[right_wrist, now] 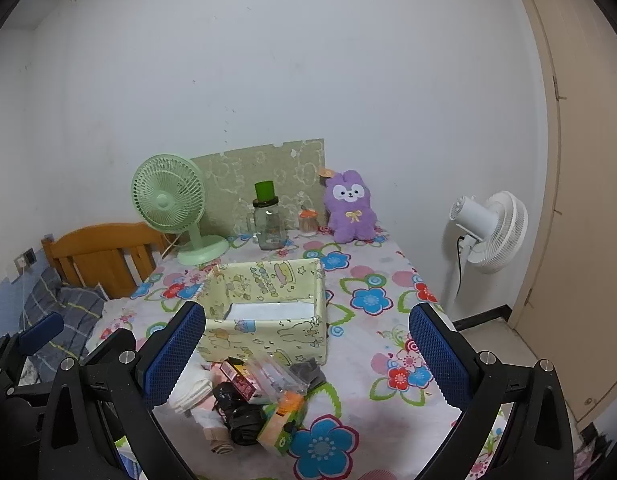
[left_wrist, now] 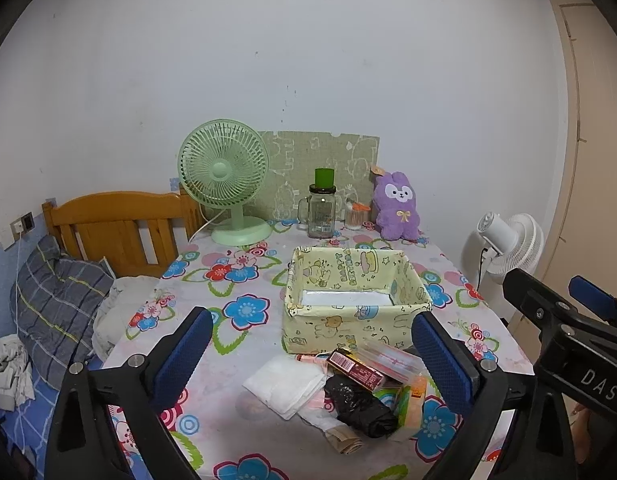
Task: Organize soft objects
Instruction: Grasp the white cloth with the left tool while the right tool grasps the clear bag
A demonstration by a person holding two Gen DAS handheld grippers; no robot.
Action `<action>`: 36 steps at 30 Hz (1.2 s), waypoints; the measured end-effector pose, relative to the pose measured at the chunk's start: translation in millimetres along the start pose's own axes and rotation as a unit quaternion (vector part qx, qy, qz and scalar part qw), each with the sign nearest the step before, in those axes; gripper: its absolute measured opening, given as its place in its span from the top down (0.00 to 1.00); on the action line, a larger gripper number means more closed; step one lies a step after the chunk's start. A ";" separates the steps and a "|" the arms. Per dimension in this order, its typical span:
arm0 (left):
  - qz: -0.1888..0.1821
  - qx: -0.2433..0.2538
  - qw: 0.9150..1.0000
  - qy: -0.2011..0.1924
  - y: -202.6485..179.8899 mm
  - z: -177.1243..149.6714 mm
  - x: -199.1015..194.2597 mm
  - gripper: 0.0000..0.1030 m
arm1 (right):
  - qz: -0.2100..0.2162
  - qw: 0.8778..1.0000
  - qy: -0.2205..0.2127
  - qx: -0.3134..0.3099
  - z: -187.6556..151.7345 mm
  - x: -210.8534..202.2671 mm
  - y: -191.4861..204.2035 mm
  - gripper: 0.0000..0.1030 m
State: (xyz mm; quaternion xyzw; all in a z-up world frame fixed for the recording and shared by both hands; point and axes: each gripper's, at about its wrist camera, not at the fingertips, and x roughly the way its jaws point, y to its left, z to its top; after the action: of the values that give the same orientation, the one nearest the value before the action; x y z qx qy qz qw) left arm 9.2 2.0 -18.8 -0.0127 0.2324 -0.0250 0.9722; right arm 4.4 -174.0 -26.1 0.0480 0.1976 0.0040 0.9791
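Both grippers are hovering low over the near end of the flowered table [left_wrist: 244, 276], and both are standing with jaws spread wide, pinching nothing. The left gripper [left_wrist: 312, 356] is framing the little heap of soft things [left_wrist: 340, 388] between its blue pads — the pile is lying on the cloth just ahead of the fingertips, touching neither. The right gripper [right_wrist: 308, 352] is seeing the same heap toward its left finger, low in the gap and just as untouched. In that pile I am counting one folded white cloth [left_wrist: 286, 386], one crumpled black bag [left_wrist: 358, 406], one dark red packet [left_wrist: 354, 368], one clear plastic pouch [left_wrist: 392, 360] and one orange-green packet [left_wrist: 412, 400]; anything buried deeper I cannot tell. Just behind the heap one yellow cartoon-print box [left_wrist: 356, 300] is sitting open. Along the far edge are standing one green desk fan [left_wrist: 224, 180], one glass jar [left_wrist: 321, 210] with a green lid and one purple plush bunny [left_wrist: 396, 208]; one white floor fan [left_wrist: 508, 248] is standing off the table's right side.
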 end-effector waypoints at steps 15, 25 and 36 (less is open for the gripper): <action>0.006 -0.008 0.999 0.034 6.3 -12.2 40.5 0.09 | -0.012 1.000 0.026 -0.002 -10.7 40.5 4.8 0.00; 0.009 -0.020 0.996 0.085 13.5 -30.6 83.1 0.11 | 0.007 0.997 0.073 -0.009 -29.2 87.8 13.7 0.00; 0.013 -0.022 0.990 0.137 17.6 -49.9 119.7 0.13 | 0.019 0.992 0.127 -0.019 -51.5 131.7 25.3 0.03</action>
State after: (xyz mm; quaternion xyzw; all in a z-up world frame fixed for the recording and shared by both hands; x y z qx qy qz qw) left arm 93.9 12.3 -118.0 -0.0270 0.3642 -0.0088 0.9309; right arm 106.2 -140.5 -121.9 0.0317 0.3194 0.0323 0.9465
